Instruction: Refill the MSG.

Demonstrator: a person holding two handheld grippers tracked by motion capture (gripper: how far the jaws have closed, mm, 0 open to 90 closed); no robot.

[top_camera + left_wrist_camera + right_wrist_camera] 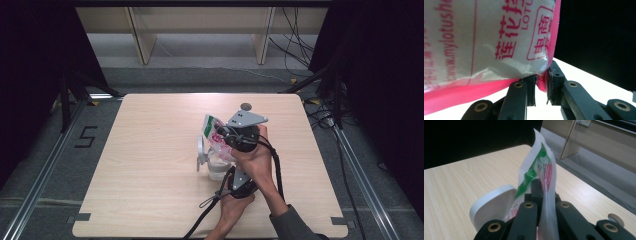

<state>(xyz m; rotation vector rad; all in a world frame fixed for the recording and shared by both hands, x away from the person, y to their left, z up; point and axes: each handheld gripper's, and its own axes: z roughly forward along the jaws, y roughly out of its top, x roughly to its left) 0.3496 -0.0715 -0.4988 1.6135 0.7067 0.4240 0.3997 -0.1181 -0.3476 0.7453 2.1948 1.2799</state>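
The bag is clamped by both claws, left low, right high, apparently held upright over the tub.

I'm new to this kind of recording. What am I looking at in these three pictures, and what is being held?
No robot here: a person holds a hand-operated gripper in each hand at a wooden table. The high view looks down from above the person's side. The other two come from cameras riding on the grippers, each looking along its own black jaws.

Both grippers hold one plastic bag with pink and green print. The left gripper, nearer the person, pinches the bag's pink bottom edge. The right gripper, farther up, is shut on the bag's upper part, near the green stripe.

Under the bag stands a white container with a white lid tipped up beside it. A small round disc lies on the table near the far edge.
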